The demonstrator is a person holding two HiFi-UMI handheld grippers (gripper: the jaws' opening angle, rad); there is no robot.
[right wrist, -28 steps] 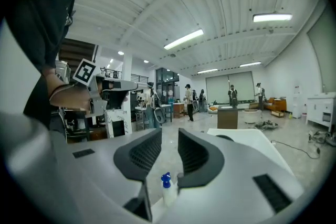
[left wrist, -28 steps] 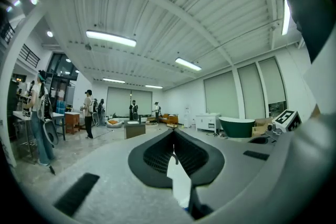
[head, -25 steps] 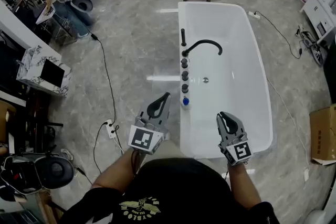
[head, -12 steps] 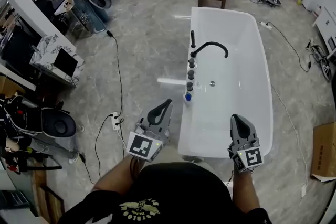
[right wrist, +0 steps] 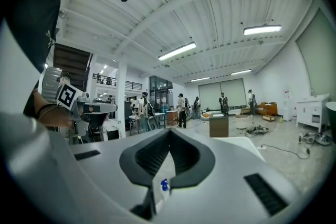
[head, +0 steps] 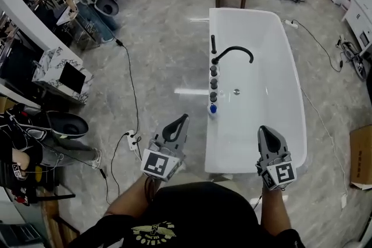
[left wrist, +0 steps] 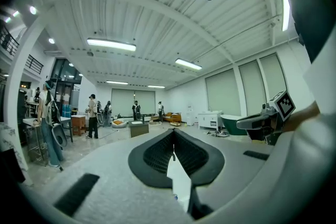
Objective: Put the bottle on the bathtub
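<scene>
Left gripper (head: 178, 125) and right gripper (head: 268, 137), both clenched on nothing, are held at the near end of the bathtub (head: 289, 72), bottle (head: 213, 108) standing on its left rim.

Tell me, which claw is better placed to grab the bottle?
Left, probably. The left claw sits nearer the bottle on the tub rim; the right claw is farther off.

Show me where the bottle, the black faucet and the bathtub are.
bottle (head: 213, 108): head view, on its blue cap.
black faucet (head: 232, 48): head view, on the top of its arched spout.
bathtub (head: 279, 78): head view, on the bare inner wall right of the drain.
</scene>
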